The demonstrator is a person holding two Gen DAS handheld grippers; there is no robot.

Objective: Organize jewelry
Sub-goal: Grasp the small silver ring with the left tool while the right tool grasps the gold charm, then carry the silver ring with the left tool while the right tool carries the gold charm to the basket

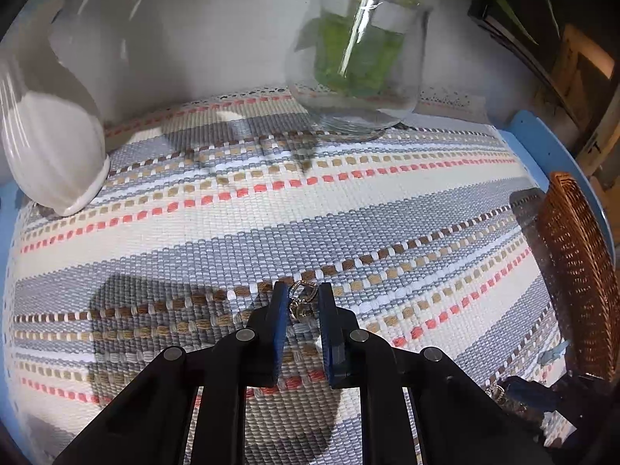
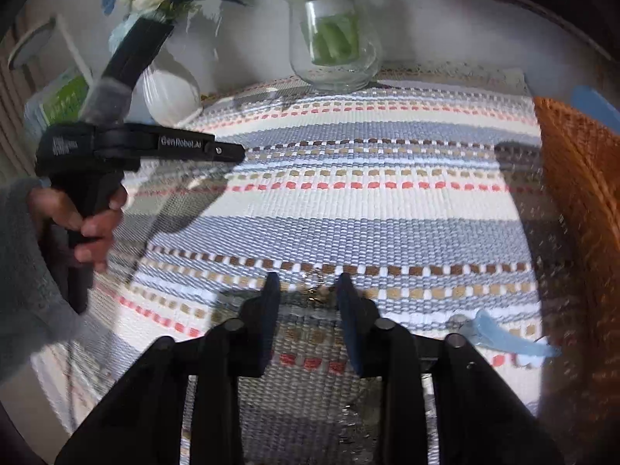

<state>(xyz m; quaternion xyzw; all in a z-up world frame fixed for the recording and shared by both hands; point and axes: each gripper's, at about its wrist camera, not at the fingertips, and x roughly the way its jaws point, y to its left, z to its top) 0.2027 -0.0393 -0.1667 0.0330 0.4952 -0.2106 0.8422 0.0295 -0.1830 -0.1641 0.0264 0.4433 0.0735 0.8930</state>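
Left wrist view: left gripper (image 1: 303, 298) jaws narrow around a small gold earring (image 1: 301, 302), contact unclear. Right gripper (image 2: 308, 288) jaws wider, straddling a second gold piece (image 2: 316, 290) on the woven mat (image 2: 348, 201). Risk: the tiny pieces slip out or snag the weave before reaching the wicker basket (image 2: 577, 193).

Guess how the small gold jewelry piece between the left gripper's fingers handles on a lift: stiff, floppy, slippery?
The gold jewelry piece looks like linked small rings, so it probably flops and dangles rather than holding shape. It appears tiny and thin, so likely very light. Its shiny metal may slip on the left gripper, whose jaws stand apart around it; whether they touch it is unclear. The woven mat could snag it.
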